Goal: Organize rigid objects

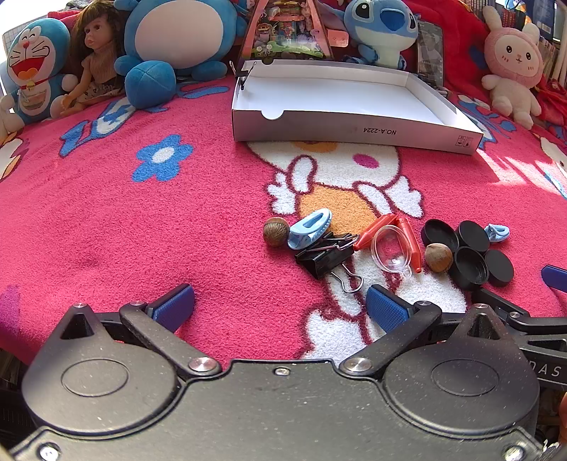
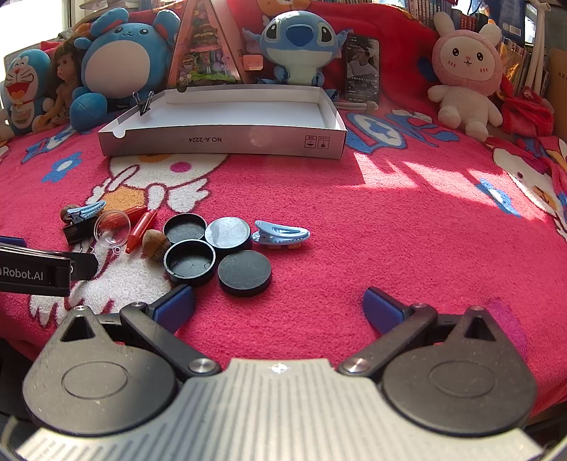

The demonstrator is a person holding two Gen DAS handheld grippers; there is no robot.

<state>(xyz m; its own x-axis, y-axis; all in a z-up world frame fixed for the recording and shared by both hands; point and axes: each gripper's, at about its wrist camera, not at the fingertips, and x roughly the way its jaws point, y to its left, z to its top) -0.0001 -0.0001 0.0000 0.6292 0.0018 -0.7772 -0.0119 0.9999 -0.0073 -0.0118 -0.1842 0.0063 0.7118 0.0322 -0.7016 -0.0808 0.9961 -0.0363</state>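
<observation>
A white cardboard box (image 1: pixel 354 131) (image 2: pixel 226 142) lies open at the back, a small black binder clip (image 1: pixel 242 76) (image 2: pixel 143 103) on its left wall. Small items lie in a pile on the pink blanket: a black binder clip (image 1: pixel 324 257), a blue hair clip (image 1: pixel 310 227), a nut (image 1: pixel 275 231), red tweezers (image 1: pixel 407 237), a clear plastic dome (image 1: pixel 391 253) (image 2: pixel 112 227), another nut (image 1: pixel 438 258) (image 2: pixel 156 244), several black round lids (image 1: pixel 471 251) (image 2: pixel 212 251), and a second blue hair clip (image 2: pixel 281 234). My left gripper (image 1: pixel 280 306) is open and empty, just short of the pile. My right gripper (image 2: pixel 280 306) is open and empty, near the lids.
Plush toys, a doll (image 1: pixel 92 53) and a triangular toy house (image 1: pixel 287 32) line the back behind the box. A phone (image 2: pixel 363 69) leans beside the blue plush (image 2: pixel 301 42). Books stand at the far right. The left gripper's body (image 2: pixel 39 271) shows at the right wrist view's left edge.
</observation>
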